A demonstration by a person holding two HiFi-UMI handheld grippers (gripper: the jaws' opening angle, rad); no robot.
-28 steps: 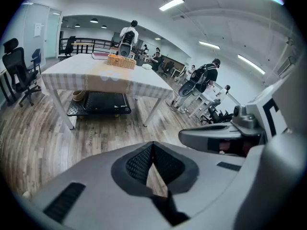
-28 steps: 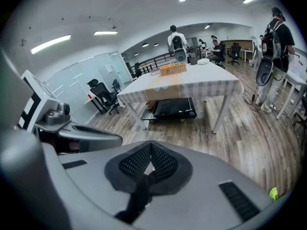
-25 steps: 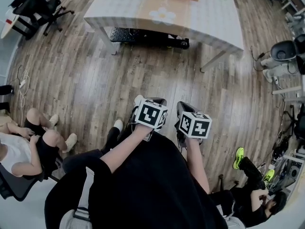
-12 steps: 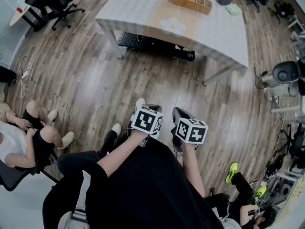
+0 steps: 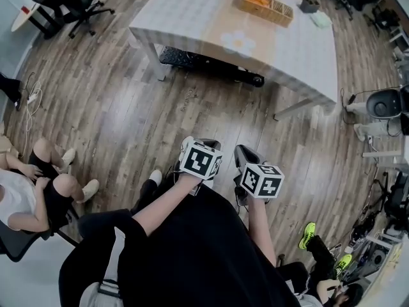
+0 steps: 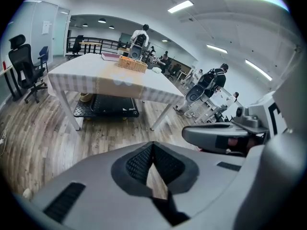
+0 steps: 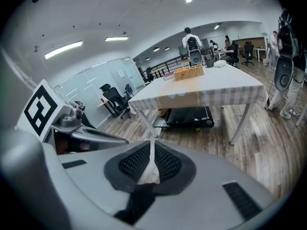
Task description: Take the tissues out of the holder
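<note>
Tissues and holder: hard to pin down from this far off. Best candidates all at the far end of the tabletop [image 5: 185, 18]: a small dark container [image 5: 309, 5] near the corner, a pale crumpled lump [image 5: 321, 19] just beside it, possibly tissue, and a woven tray [image 5: 265, 6] with something orange inside, a little nearer the middle. Too small in every view to tell the holder from the rest, or to see any sheet poking out. Reads as the very start of the job: approach not yet made, nothing touched, nothing lifted. Coming back toward the body now: a low black cart [image 5: 204, 62] under the tabletop, then a wide stretch of wooden floor [image 5: 128, 107], then both tools side by side close to the chest, well apart from everything on the tabletop. Left tool [image 6: 153, 147]: pads pressed together at the tips, nothing gripped, only floorboards showing through the slit lower down. Right tool [image 7: 152, 145]: same story, closed up tight and empty. Next move, as a guess: walking up and getting that far corner within reach, then spreading the jaws before going in. Probably one tool to steady the holder, the other to pinch the topmost tissue and draw it out. Likely soft and light, so a gentle pinch and a slow pull, or else risking a tear or dragging the holder along.
</note>
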